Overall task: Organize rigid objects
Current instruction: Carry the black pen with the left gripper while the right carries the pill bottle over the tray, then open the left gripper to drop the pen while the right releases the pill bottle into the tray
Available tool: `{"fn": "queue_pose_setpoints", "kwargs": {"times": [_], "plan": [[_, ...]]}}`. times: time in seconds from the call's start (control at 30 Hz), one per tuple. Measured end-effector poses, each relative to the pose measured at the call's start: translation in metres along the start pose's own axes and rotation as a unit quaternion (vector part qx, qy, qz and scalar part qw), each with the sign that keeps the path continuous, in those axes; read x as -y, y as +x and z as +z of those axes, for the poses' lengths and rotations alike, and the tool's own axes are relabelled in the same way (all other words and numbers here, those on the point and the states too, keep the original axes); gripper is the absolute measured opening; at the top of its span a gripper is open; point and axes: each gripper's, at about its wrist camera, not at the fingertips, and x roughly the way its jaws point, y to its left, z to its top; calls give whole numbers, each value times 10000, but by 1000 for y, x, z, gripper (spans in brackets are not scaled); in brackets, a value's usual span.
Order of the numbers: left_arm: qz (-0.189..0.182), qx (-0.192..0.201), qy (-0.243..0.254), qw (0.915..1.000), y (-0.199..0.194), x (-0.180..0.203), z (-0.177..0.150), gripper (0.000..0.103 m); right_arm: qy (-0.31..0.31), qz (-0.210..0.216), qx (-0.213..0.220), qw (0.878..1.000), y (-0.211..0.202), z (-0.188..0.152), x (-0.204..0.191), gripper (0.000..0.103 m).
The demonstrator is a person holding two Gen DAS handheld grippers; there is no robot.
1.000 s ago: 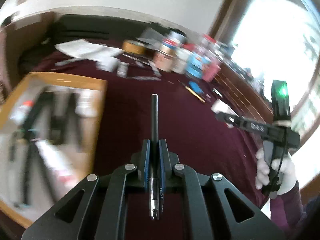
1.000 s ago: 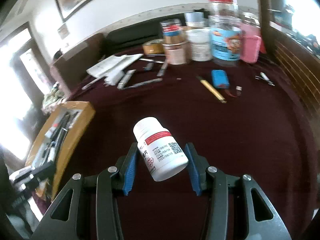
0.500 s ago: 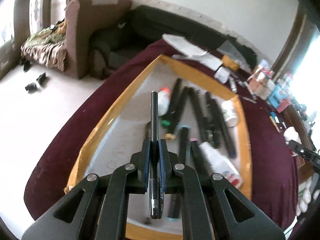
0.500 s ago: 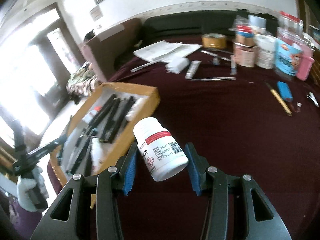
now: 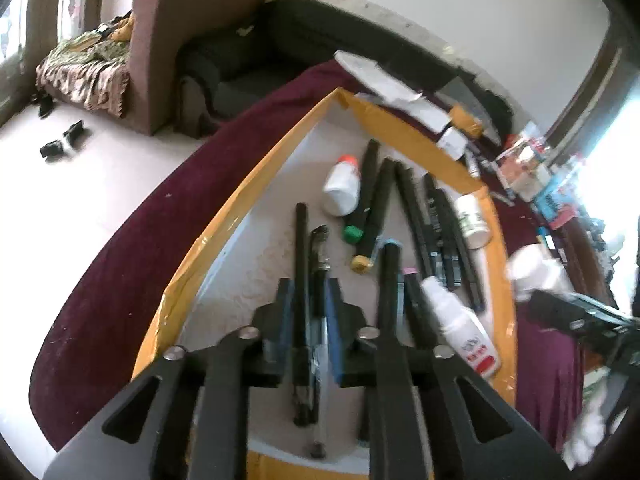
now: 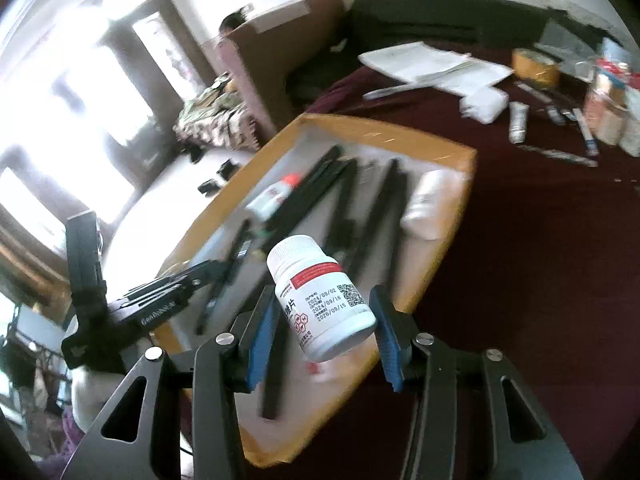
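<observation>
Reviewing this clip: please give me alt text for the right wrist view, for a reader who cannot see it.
The right claw grips a white pill bottle with a red-banded label, tilted, above the near corner of a yellow-rimmed tray holding black pens and white bottles. The left claw reaches over the tray's left side.

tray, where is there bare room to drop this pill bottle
Bare tray floor in the far corner, between its left wall and the orange-cap bottle, running down that wall beside the left pen. Middle and right are packed with pens and bottles.
</observation>
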Motion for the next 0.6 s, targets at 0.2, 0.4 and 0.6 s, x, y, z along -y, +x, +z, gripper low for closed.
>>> {"fn": "queue_pose_setpoints", "kwargs": {"times": [0.2,0.4,0.6], "plan": [[-354,381,3,9986,-32,-4,-5,50,-198,309,-326,9988,26,-13,-43,42],[-405,728,-163,9964,-53,-17,-3,50,-197,303,-607,9975,45,-36,-60,42],[-418,824,-178,9956,-57,-18,-5,50,-181,113,-611,9979,51,-46,-63,43]]}}
